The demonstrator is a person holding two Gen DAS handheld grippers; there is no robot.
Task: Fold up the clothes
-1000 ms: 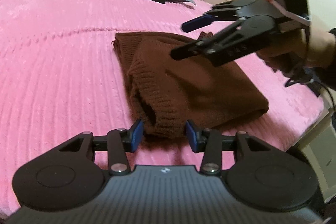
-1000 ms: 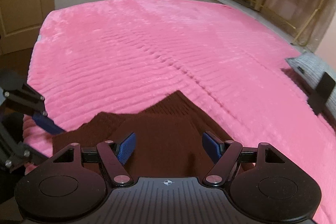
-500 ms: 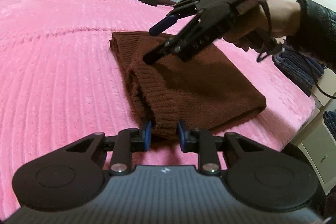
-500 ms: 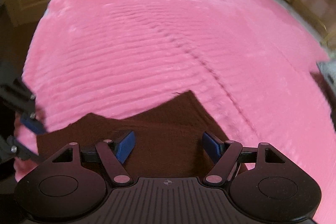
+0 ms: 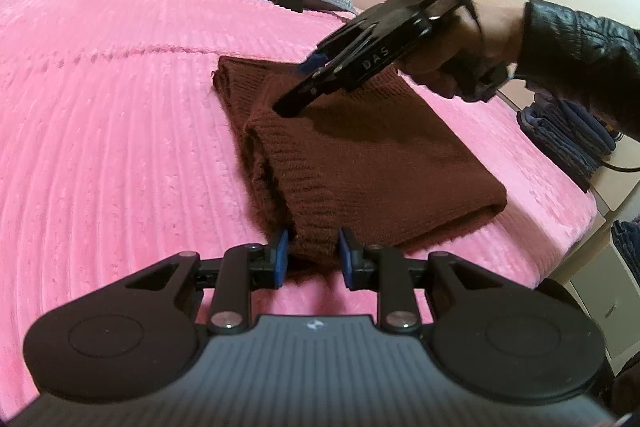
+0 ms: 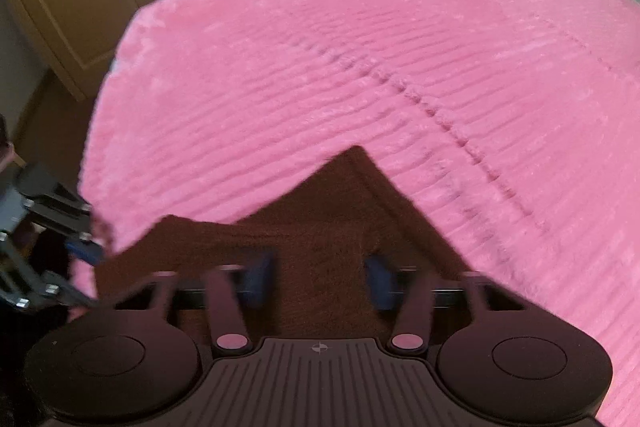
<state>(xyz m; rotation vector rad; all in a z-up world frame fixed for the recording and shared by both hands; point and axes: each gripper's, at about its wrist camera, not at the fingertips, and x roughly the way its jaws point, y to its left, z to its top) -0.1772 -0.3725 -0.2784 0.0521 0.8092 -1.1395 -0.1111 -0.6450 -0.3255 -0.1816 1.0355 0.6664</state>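
— Covering most of the frame: pink bed (image 5: 100,115); folded brown sweater (image 5: 360,163) centre-right.
— Grippers?
— Left gripper (image 5: 312,259) pinches the sweater's near corner. Right gripper (image 6: 320,281), jaws just closing, straddles the upper fold; grip unclear.

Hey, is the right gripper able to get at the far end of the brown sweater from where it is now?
Probably yes. The right gripper already hangs over the far part of the brown sweater, nothing lies between them, and its jaws have just been closing. The left gripper, clamped on the near corner, is well clear.
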